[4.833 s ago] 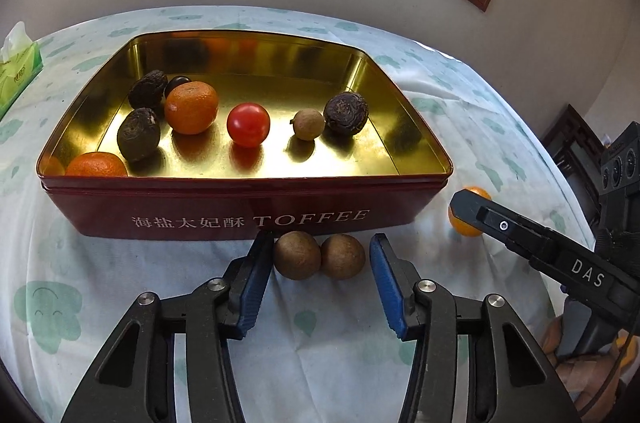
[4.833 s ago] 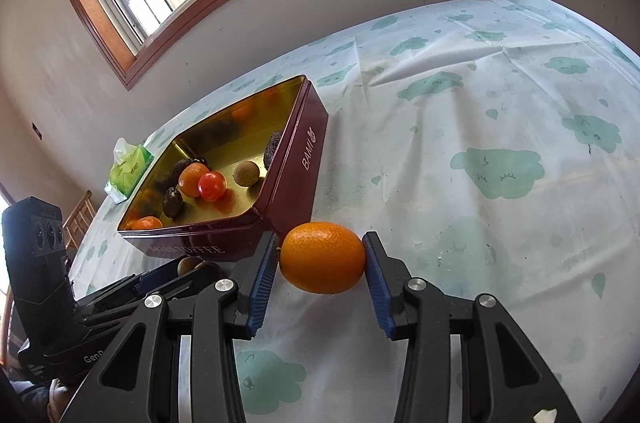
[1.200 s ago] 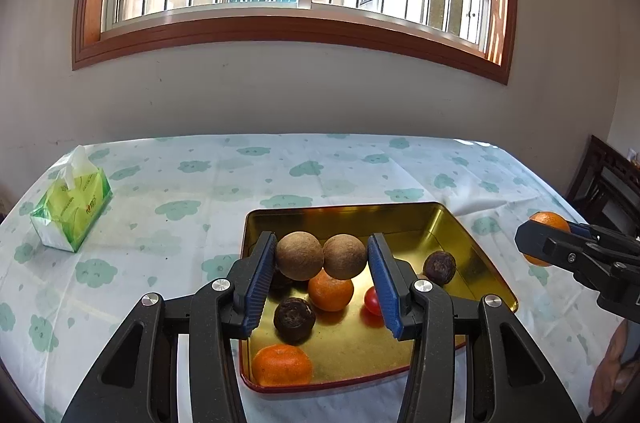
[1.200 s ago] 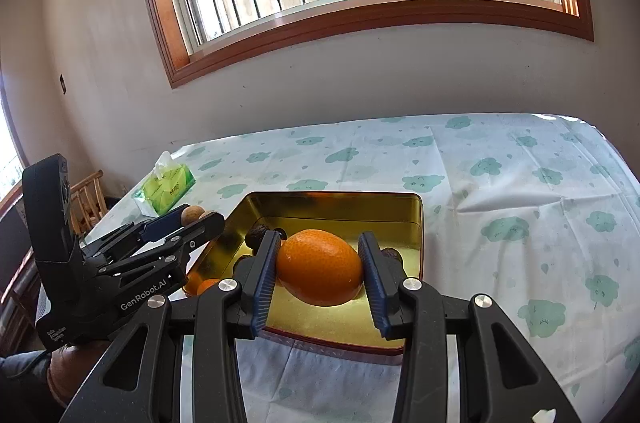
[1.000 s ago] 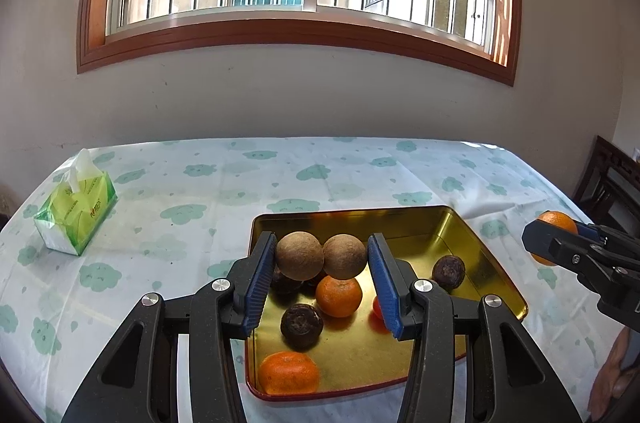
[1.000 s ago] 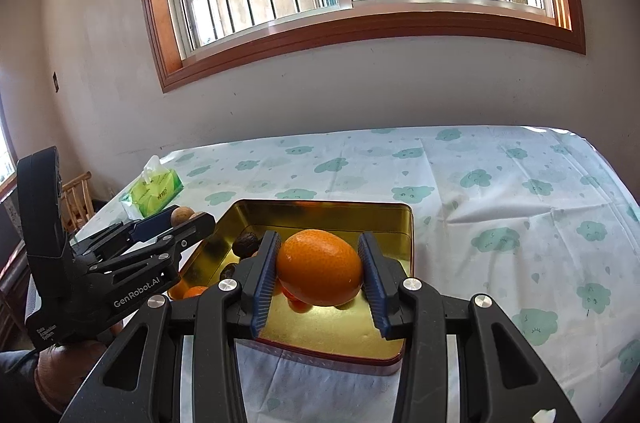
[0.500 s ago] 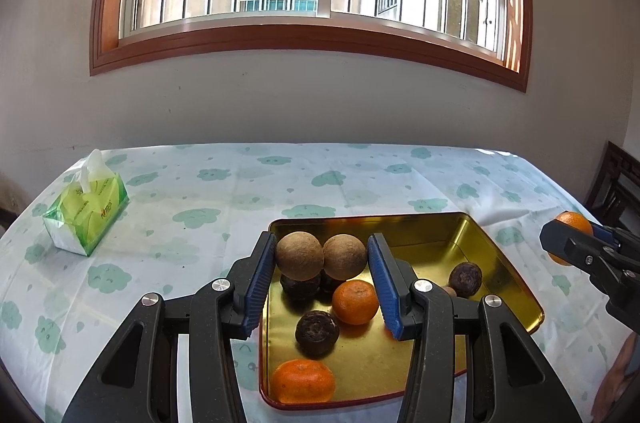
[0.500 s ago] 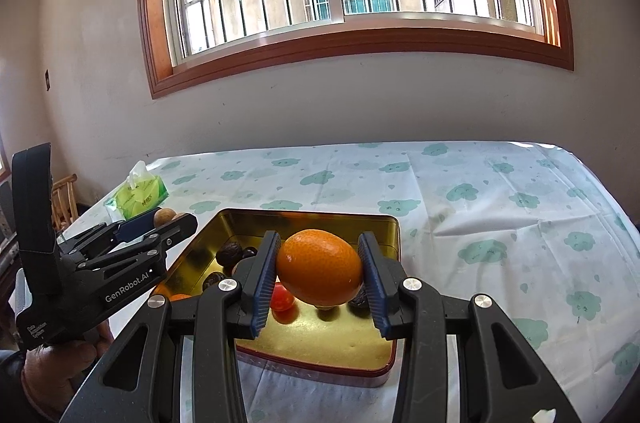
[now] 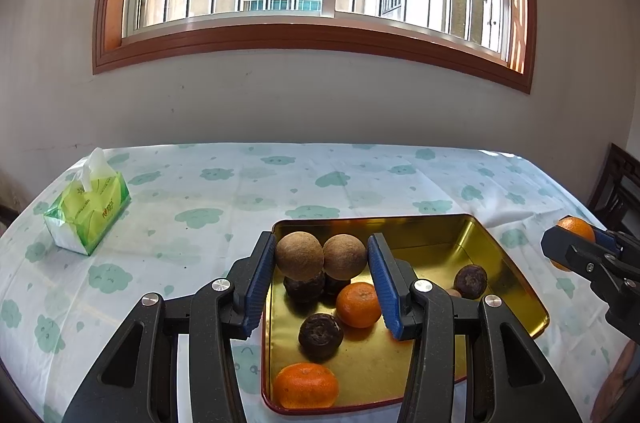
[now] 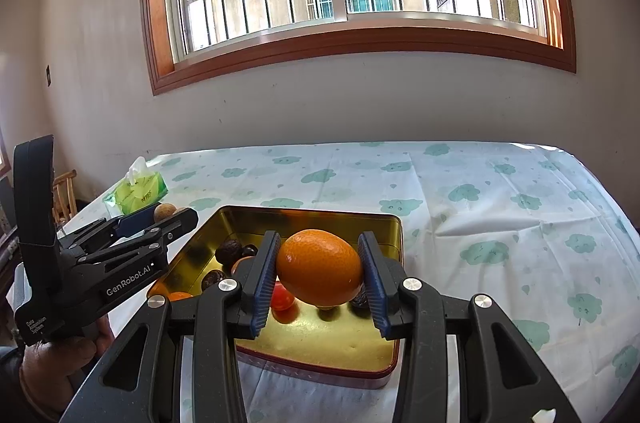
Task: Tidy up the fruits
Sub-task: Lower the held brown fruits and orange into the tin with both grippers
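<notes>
Two brown round fruits sit pinched side by side in my left gripper, above the gold tin; my right gripper clamps an orange over it. "GenRobot.AI" marks the left gripper's body. Bare tablecloth surrounds the tin.

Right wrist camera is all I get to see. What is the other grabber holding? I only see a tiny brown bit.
Observer: The left gripper is shut on two brown round fruits, side by side between its fingers.
Operator: Can its camera see my orange?
Observer: Yes. The orange shows at the far right edge, clamped in the right gripper, past the right side of the gold tin.
Operator: How many little oranges are in the tin?
Observer: Two tangerines: one in the middle, and one in the near left corner.
</notes>
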The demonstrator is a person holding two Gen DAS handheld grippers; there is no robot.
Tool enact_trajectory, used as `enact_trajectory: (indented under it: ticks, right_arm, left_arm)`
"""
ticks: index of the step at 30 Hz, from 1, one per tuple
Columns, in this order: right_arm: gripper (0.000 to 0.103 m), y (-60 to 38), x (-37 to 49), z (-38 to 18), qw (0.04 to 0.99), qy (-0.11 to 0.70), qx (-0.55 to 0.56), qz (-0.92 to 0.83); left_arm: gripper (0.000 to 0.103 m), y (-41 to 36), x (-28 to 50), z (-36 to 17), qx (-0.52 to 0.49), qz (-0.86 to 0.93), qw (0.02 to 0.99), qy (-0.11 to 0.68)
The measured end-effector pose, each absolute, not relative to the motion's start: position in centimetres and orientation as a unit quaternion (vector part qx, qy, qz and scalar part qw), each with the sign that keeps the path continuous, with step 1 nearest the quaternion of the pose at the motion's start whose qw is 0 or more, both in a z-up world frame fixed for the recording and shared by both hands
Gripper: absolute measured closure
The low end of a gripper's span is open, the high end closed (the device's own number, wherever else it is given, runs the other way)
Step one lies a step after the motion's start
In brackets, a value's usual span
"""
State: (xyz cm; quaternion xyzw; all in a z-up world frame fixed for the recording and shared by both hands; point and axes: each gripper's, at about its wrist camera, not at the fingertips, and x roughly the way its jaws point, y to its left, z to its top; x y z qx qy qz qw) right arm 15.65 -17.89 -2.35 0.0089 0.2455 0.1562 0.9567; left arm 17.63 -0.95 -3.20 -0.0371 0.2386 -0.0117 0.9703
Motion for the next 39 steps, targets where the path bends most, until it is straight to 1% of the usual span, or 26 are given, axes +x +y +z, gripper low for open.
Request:
enact_trajectory:
  ticks: [39]
  right_arm:
    - [0.065, -17.2, 19.1, -3.9, 0.950, 0.267, 0.009, 0.160]
  left_arm:
    - [0.055, -0.5, 20.6, -4.5, -0.029, -0.002, 0.968, 0.250]
